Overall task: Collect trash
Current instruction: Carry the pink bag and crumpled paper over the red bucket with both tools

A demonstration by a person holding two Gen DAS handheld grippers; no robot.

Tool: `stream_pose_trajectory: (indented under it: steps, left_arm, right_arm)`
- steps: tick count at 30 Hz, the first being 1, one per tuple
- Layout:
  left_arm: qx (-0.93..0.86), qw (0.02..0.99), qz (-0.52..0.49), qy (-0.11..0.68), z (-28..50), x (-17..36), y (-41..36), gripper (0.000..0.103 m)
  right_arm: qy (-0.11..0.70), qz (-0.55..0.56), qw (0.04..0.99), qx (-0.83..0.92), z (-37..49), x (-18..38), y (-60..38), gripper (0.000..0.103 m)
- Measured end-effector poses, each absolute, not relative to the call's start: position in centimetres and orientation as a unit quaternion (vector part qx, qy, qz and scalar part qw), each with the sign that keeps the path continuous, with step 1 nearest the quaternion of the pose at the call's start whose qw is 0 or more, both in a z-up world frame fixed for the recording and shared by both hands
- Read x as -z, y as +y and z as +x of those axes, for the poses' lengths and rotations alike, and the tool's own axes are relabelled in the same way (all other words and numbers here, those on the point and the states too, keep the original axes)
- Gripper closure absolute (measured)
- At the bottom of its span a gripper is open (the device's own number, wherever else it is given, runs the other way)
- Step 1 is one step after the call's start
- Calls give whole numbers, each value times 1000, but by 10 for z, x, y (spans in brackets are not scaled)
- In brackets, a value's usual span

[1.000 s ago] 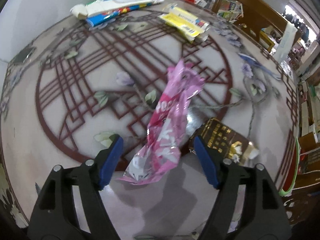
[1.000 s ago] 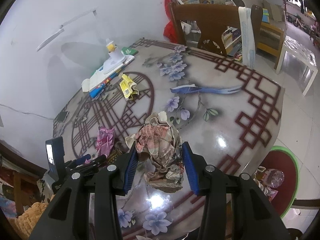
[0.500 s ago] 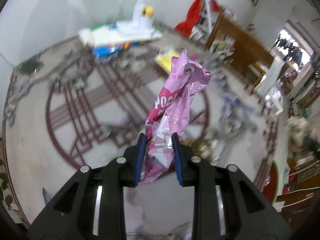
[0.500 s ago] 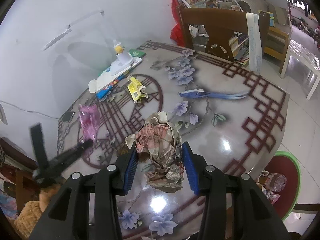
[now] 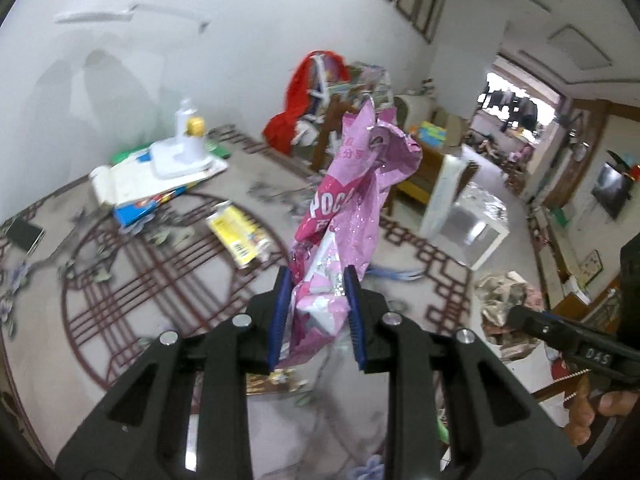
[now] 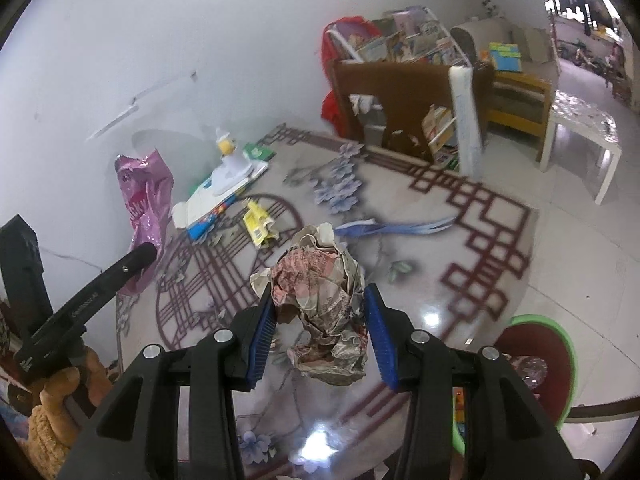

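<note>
Pink snack wrapper (image 5: 352, 216) is hanging clamped in your left gripper (image 5: 316, 316) above the patterned round table (image 6: 472, 240); your right gripper (image 6: 320, 320) is squeezing crumpled newspaper (image 6: 320, 284) near a white wall (image 6: 200, 32).

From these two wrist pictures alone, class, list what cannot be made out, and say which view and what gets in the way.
- Left wrist view: the printing on the pink wrapper is creased and partly folded away.
- Left wrist view: the brown packet on the table is mostly behind the left gripper.
- Right wrist view: the bin contents are cut off by the right gripper body.
- Both views: the yellow packet label is too small.
</note>
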State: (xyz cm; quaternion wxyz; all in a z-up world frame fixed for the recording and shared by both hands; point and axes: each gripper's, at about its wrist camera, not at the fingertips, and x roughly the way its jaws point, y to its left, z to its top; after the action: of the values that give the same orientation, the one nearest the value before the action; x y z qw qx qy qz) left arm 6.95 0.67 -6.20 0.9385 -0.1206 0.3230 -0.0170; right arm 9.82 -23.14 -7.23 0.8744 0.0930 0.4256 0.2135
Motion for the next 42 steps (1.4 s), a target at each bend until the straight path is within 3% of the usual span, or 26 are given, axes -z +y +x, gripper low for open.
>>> stream_pose_trajectory:
  steps: [11, 31, 32, 35, 42]
  left_arm:
    - [132, 929, -97, 332, 69, 59, -77, 77]
    - [290, 855, 0, 430, 85, 132, -253, 74]
    - [294, 854, 3, 429, 86, 132, -257, 68]
    - [299, 856, 14, 421, 87, 131, -268, 33]
    - [291, 864, 6, 410, 86, 124, -264, 27]
  right_arm:
    - [415, 122, 891, -138, 68, 72, -299, 60]
    - [456, 204, 866, 21, 50, 131, -448, 57]
    - [457, 205, 865, 24, 51, 131, -449, 54]
    - [459, 220, 860, 34, 49, 139, -460, 43]
    - [462, 236, 854, 38, 47, 143, -469, 43]
